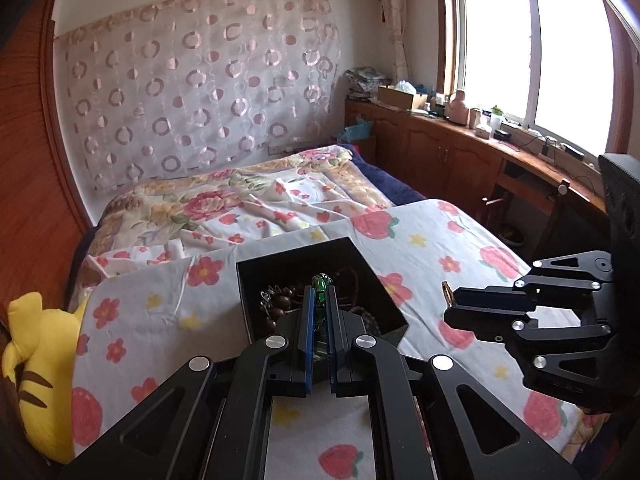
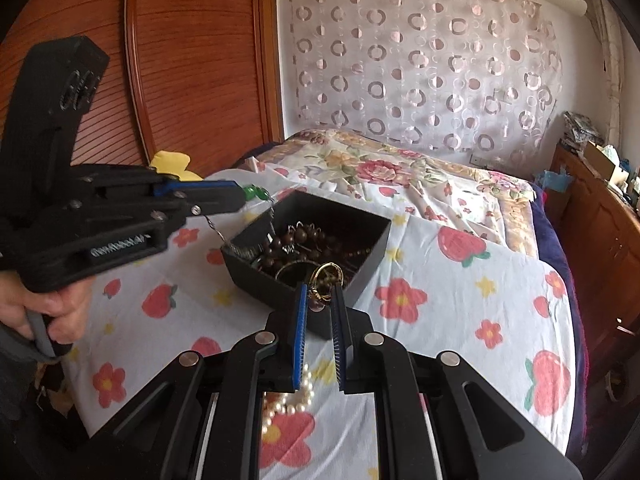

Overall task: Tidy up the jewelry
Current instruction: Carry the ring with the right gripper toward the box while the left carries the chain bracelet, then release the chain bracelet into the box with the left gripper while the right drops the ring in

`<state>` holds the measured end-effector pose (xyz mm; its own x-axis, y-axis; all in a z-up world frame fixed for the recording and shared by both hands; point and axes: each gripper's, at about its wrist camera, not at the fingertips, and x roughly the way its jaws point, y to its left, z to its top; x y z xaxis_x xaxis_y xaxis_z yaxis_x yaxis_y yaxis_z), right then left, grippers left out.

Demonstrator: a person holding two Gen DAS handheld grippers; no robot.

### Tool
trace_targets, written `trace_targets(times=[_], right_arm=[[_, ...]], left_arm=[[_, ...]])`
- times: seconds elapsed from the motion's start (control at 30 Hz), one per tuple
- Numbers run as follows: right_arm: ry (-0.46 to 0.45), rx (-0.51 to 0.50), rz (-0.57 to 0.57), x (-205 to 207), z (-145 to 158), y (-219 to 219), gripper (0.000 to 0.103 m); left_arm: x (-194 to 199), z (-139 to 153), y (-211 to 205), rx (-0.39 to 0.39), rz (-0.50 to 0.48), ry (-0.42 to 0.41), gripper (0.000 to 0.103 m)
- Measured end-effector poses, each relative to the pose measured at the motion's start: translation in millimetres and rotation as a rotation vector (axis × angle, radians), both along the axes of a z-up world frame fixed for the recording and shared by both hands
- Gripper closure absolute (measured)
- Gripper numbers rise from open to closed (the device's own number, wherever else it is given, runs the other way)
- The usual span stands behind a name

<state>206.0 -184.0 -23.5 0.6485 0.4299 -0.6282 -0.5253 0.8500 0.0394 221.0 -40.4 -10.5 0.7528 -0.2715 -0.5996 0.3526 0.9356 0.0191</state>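
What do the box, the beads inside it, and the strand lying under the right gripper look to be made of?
Box: matte black, likely plastic or card; flat, dull walls.
Beads: dark brown, glossy, probably polished wood.
Strand: cream, round, pearly sheen; pearl or imitation, cannot tell which.
Right gripper holds a shiny gold-toned ring, seemingly metal.

The right gripper point(image 2: 320, 300) occupies the 6 o'clock position; its blue-padded jaws are closed on a gold ring point(image 2: 325, 280) at the near rim of the black box point(image 2: 256, 276). The box sits on the floral sheet point(image 2: 460, 320) and contains brown beads point(image 2: 288, 240). At 9 o'clock, the left gripper point(image 2: 240, 194) pinches a green pendant point(image 2: 256, 193); its chain point(image 2: 216, 230) hangs into the box. A pearl strand point(image 2: 296, 400) lies on the sheet at 6 o'clock.
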Motion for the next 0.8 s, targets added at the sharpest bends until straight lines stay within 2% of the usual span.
trace_targets(times=[0.3,0.63,0.7,0.77,0.8], right_arm=[[0.057,0.017,-0.009,26,-10,2,0.089],[0.055,-0.016,-0.020,45,-14,7,0.089],[0.052,-0.028,-0.019,49,-13,9,0.089],[0.048,-0.030,-0.016,54,-11,13,0.089],[0.046,-0.032,-0.016,57,-11,14,0.089]], left_arm=[[27,-13,-3,0.009,0.007,0.038,0.099],[40,-16,10,-0.016,0.040,0.060,0.097],[39,-16,12,-0.014,0.047,0.055,0.091],[38,-14,16,-0.020,0.058,0.042,0.071],[37,-13,17,-0.023,0.061,0.037,0.069]])
